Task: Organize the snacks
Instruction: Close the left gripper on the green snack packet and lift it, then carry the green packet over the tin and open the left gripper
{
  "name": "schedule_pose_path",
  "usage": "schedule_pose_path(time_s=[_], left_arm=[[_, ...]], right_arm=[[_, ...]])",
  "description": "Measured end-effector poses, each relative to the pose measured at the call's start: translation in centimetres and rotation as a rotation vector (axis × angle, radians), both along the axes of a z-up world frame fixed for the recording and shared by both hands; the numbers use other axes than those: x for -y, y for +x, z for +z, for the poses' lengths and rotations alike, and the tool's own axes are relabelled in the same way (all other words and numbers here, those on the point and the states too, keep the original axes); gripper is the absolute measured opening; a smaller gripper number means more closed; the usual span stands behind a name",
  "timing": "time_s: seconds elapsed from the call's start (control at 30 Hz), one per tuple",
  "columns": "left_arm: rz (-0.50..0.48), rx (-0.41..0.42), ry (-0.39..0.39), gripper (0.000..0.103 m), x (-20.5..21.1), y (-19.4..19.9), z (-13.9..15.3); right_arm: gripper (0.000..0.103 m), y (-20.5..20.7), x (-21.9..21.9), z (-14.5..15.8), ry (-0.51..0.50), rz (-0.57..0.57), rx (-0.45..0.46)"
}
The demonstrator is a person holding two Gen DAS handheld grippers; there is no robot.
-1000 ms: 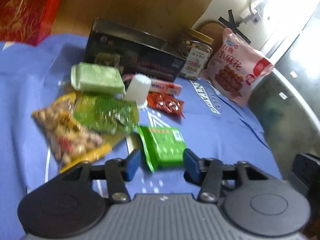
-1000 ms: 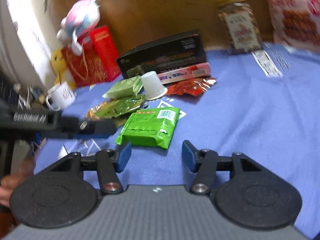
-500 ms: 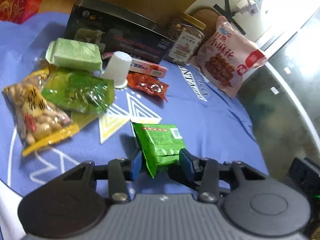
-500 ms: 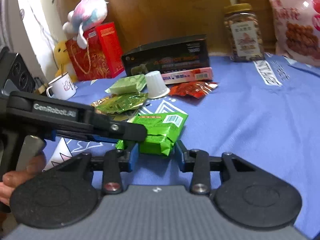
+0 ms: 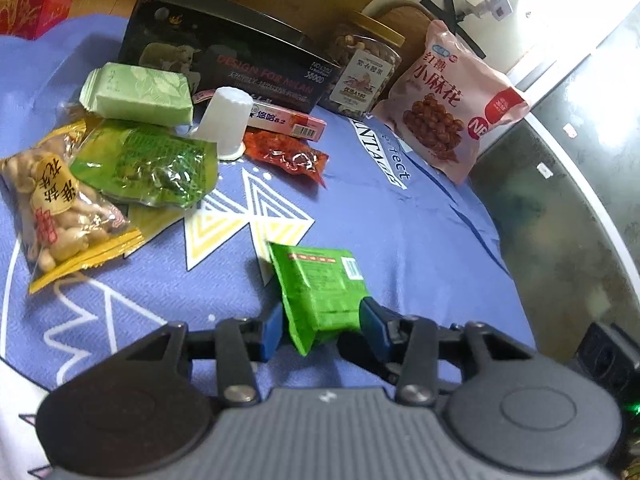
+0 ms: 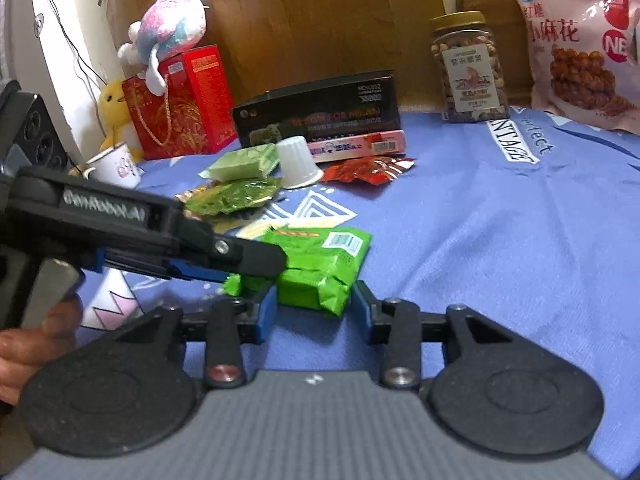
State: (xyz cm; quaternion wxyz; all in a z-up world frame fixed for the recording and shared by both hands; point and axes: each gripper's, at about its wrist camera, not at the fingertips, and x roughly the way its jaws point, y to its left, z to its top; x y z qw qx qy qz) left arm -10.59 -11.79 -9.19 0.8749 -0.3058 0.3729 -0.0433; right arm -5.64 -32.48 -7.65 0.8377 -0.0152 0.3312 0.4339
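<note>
While the left claw (image 5: 321,328) clamps the near end of the green crinkly foil snack packet (image 5: 320,286) on the blue cloth (image 5: 420,240), it looks light and soft. Seen from the right, the right claw (image 6: 314,310) brackets its lower corner, jaws just reopening, contact unclear.

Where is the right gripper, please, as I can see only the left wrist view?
Observer: The right gripper straddles the near end of the green packet; its jaws have just been opening.
Operator: Does my left gripper show there?
Observer: Yes. The left gripper, whose jaws have just been closing, reaches in from the left over the packet's corner.
Operator: What sits on the red box?
Observer: A plush toy rests on the red box.
</note>
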Motion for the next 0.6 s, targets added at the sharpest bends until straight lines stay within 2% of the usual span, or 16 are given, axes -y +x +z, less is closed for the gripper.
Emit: schedule_pose_path(time_s=[0.1,0.13,0.23,0.6], left_arm=[[-0.003,-0.01,-0.011,0.04,0.0,0.4,-0.3],[-0.007,-0.011,-0.003,0.035,0.1,0.5,-0.3],[-0.015,-0.013,0.05,0.035,1.1,0.5,0.1],[-0.013,0.056,0.069,0.035,0.9,0.2,2.7]], right_arm=[[0.046,-0.4,-0.1,-0.2,-0.012,0.012,0.031],[0.045,-0.6,-0.3,-0.2,-0.019,0.015,0.044],[0.041,-1.1,-0.6,-0.1,-0.04,-0.005,0.081],[0.038,-0.8,0.0,1.5,0.024,-0.047,0.115]])
